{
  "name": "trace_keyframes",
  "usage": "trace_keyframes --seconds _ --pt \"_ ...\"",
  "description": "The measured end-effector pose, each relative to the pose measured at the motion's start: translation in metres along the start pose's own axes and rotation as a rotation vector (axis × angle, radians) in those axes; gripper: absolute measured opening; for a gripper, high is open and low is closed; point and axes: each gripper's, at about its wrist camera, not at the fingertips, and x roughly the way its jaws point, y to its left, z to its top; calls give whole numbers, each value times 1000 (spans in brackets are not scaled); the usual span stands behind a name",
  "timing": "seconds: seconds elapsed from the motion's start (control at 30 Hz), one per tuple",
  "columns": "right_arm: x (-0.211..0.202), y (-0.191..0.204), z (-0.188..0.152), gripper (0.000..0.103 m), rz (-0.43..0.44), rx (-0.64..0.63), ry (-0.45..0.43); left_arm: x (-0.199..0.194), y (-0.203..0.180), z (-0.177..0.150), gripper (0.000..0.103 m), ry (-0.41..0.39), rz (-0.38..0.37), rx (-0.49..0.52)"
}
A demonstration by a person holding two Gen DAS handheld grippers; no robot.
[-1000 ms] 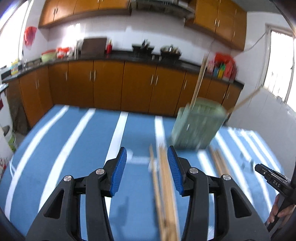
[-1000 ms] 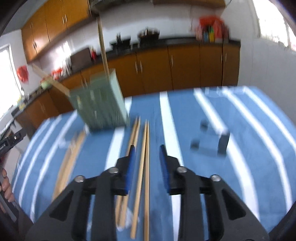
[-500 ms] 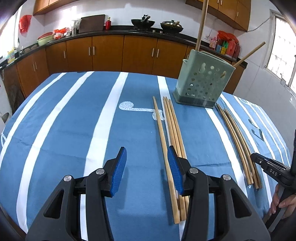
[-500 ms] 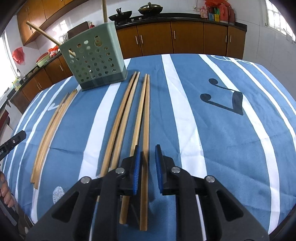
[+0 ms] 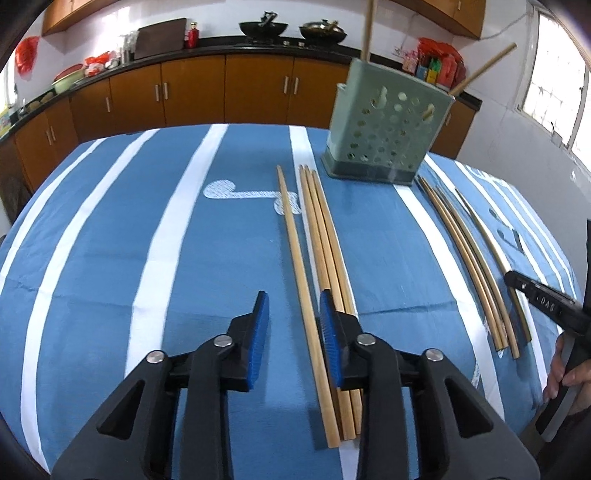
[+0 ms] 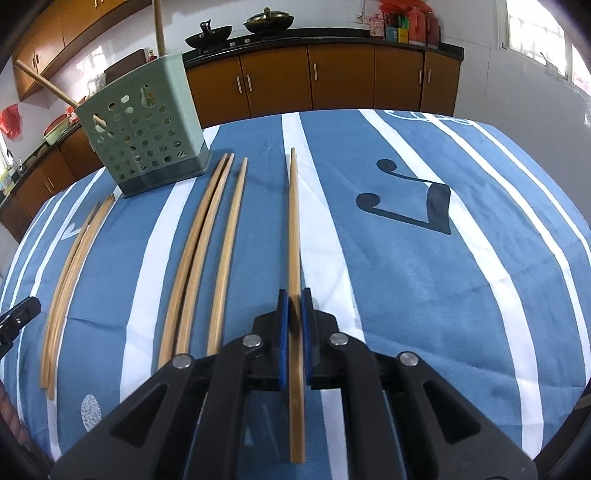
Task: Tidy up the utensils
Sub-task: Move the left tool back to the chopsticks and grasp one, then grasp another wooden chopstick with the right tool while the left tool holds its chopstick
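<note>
— Ahead of both grippers, what takes up the most room?

— Beyond the blue striped tablecloth runs a row of brown cabinets, with two woks on the counter. Nearer, a green perforated holder stands upright ahead and to the right of the left gripper, with two sticks leaning out of its top.

— And the loose chopsticks?

— One single chopstick lies between the left gripper's blue pads, which are closing but don't yet press it. A trio of chopsticks lies just beside it, running under the right-hand finger, so it crowds that side. A darker bundle lies well off to the right, near the other handle.

— The right gripper?

— The right gripper is clamped tight on a pair of chopsticks that points straight ahead. Three more chopsticks lie to its left, and a further bunch beyond those, near the holder.
</note>
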Motion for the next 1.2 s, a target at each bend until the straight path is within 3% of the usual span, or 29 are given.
trace_keyframes --seconds 0.23,0.4,0.53,0.8,1.2 --pt "0 1 0 8 3 -3 -2 13 -11 -4 18 50 25 48" --pt "0 1 -1 8 0 -9 -1 16 -14 -4 17 52 50 67" --pt "0 2 -1 9 -2 -17 -2 19 -15 -1 8 51 78 82" --pt "10 3 12 8 -7 -32 2 31 9 19 7 62 95 29" --pt "29 -4 34 8 -3 -13 -5 38 32 30 8 31 50 -47"
